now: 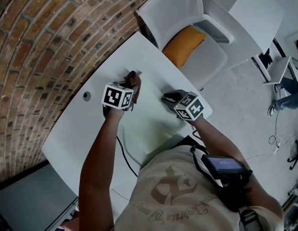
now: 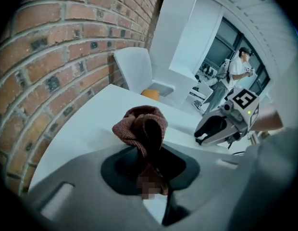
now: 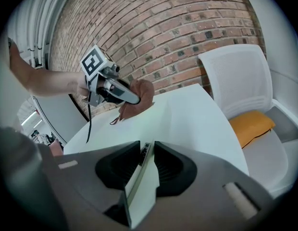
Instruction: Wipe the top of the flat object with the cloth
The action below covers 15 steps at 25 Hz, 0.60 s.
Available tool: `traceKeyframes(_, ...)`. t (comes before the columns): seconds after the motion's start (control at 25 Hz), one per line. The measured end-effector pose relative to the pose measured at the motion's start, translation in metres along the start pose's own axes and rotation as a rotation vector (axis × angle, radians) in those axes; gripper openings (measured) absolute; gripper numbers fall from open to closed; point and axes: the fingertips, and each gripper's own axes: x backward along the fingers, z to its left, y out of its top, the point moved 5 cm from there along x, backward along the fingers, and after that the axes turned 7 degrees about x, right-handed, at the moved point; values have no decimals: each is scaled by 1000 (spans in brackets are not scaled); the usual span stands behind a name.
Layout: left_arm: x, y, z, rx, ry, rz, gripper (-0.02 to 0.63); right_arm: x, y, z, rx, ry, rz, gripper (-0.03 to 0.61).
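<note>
A crumpled brown cloth [image 2: 142,124] is pinched in my left gripper [image 2: 150,163], which is shut on it. In the head view that gripper [image 1: 130,86] presses the cloth [image 1: 135,76] down at the far corner of the flat object [image 1: 151,117], a thin pale board lying on the white table [image 1: 77,129]. My right gripper [image 3: 147,160] is shut on the board's near right edge [image 3: 142,184], which runs between its jaws. From there I see the cloth [image 3: 139,97] and the left gripper [image 3: 113,88] at the board's far end. The right gripper [image 1: 167,99] sits at the board's right side.
A white chair [image 1: 187,18] with an orange cushion [image 1: 182,44] stands past the table's far edge. A brick wall [image 1: 43,42] borders the table's left side. A black cable [image 1: 124,155] crosses the near part of the table. A round grommet [image 1: 86,96] is set into the tabletop at the left.
</note>
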Motion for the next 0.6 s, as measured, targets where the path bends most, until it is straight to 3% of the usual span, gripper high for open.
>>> traceKeyframes(0.6, 79, -118, 57, 243, 161, -75, 75, -1, 0, 1, 14, -32, 2, 101)
